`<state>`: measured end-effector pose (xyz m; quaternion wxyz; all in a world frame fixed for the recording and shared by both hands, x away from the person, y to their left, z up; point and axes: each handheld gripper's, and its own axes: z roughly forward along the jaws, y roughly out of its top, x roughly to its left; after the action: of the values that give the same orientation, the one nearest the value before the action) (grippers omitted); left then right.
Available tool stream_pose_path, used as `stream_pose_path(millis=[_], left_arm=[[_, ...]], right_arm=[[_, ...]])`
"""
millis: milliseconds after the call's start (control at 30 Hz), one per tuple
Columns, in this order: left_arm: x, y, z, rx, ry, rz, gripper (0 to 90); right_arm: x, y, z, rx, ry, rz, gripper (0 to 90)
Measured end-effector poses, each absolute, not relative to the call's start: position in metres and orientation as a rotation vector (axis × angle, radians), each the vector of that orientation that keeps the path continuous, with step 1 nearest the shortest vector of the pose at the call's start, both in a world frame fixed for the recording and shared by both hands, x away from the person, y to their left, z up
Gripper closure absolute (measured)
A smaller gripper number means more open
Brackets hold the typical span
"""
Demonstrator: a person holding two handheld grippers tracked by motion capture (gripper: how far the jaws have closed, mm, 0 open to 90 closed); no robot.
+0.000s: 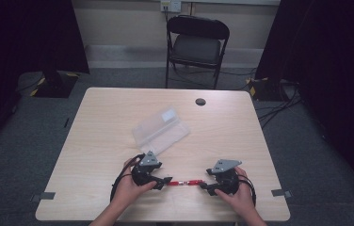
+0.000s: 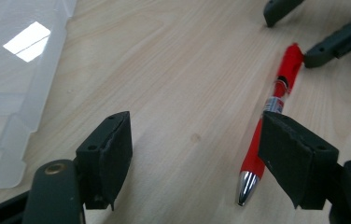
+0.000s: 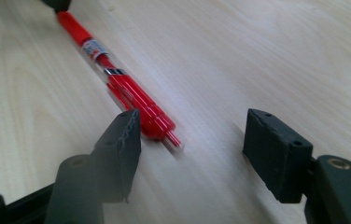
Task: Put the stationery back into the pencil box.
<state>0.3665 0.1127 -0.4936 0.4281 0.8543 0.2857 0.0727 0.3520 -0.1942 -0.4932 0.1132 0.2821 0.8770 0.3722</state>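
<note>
A red pen [image 1: 184, 182] lies flat on the wooden table [image 1: 118, 108] near its front edge, between my two grippers. In the left gripper view the pen [image 2: 278, 91] lies just inside the right-hand jaw, its silver tip toward the camera. My left gripper [image 2: 194, 135] is open and holds nothing. In the right gripper view the pen [image 3: 117, 86] runs up and left, and its clicker end lies beside the left-hand jaw. My right gripper [image 3: 194, 128] is open too. From above, the left gripper [image 1: 164, 181] and right gripper [image 1: 204, 184] face each other at the pen's two ends.
A clear plastic case [image 1: 161, 129] lies open on the middle of the table, just beyond the left gripper; its edge [image 2: 15, 93] fills the left of the left gripper view. A small dark round spot [image 1: 200, 101] marks the far side. A folding chair [image 1: 196, 44] stands behind the table.
</note>
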Motion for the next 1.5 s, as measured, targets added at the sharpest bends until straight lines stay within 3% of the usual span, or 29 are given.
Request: stream_pose_path(millis=[333, 867, 1000, 1100, 1500], left_arm=[[0.364, 0.109, -0.496, 2.142, 0.667, 0.169, 31.2], [0.358, 0.100, -0.499, 2.176, 0.606, 0.157, 35.5], [0.354, 0.097, -0.499, 2.206, 0.539, 0.229, 54.0], [0.352, 0.097, -0.495, 2.233, 0.539, 0.212, 77.5], [0.358, 0.110, -0.479, 2.166, 0.600, 0.231, 80.9]], right_arm=[[0.362, -0.205, -0.500, 0.941, 2.446, 1.093, 23.3], [0.364, -0.207, -0.500, 0.985, 2.417, 1.080, 21.7], [0.364, -0.207, -0.500, 0.985, 2.417, 1.080, 21.7], [0.363, -0.208, -0.500, 0.989, 2.415, 1.075, 21.7], [0.363, -0.209, -0.500, 0.996, 2.412, 1.079, 21.6]])
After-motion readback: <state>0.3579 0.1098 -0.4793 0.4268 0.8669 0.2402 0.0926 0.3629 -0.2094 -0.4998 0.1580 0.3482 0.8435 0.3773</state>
